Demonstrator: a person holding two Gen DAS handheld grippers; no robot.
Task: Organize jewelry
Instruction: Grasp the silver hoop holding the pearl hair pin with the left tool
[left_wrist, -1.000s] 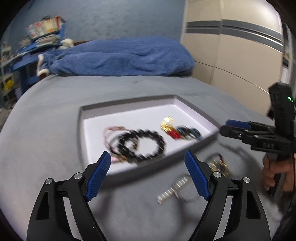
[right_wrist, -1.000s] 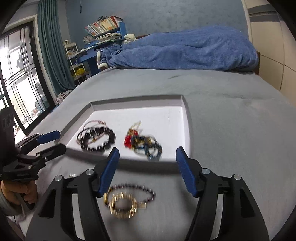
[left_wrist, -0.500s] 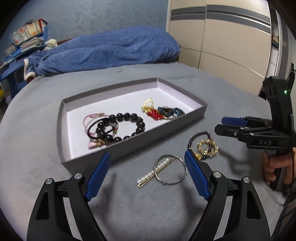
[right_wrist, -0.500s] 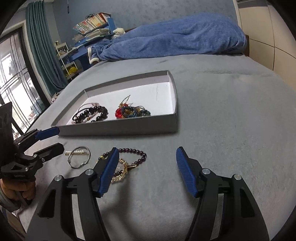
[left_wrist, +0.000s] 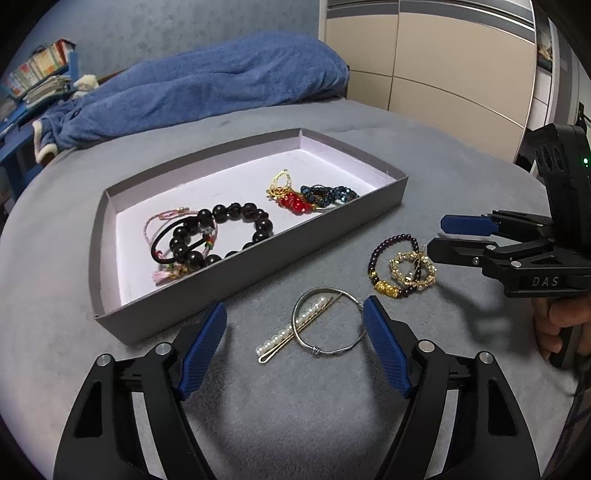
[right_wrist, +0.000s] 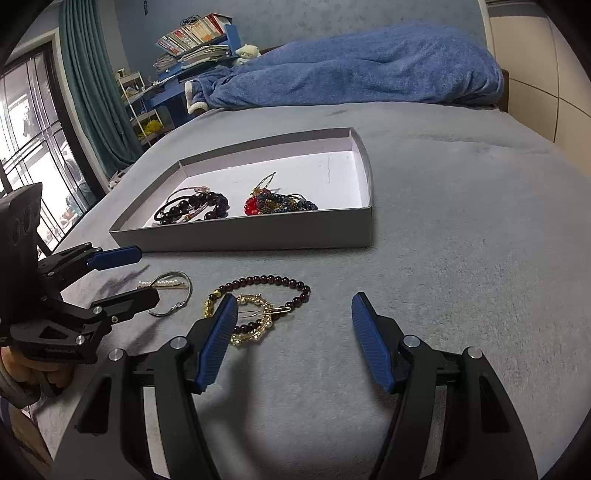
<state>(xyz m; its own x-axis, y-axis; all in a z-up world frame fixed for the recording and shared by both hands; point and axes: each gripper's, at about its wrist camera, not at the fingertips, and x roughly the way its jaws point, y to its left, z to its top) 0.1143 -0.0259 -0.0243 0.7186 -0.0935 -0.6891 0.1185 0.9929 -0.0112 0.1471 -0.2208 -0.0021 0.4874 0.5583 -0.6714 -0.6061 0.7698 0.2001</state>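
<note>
A grey tray (left_wrist: 255, 275) (right_wrist: 258, 230) on the grey bed holds a black bead bracelet (left_wrist: 236, 212), hair ties and a red, gold and blue cluster (left_wrist: 310, 194). On the bed in front of it lie a silver ring (left_wrist: 327, 321) with a pearl hairpin (left_wrist: 291, 330), a dark bead bracelet (left_wrist: 388, 251) (right_wrist: 273, 282) and a gold bracelet (left_wrist: 413, 273) (right_wrist: 255, 321). My left gripper (left_wrist: 295, 321) is open and empty around the silver ring. My right gripper (right_wrist: 291, 314) is open and empty just right of the gold bracelet.
A blue blanket (left_wrist: 207, 88) lies at the bed's far end. A cream wardrobe (left_wrist: 443, 66) stands to the right. A blue desk with books (right_wrist: 195, 44) and a curtained window (right_wrist: 44, 140) are to the left.
Both grippers pulled back and down from the tray toward the loose jewelry. The ring and hairpin now lie between my left fingers; the gold bracelet is by my right gripper's left finger.
</note>
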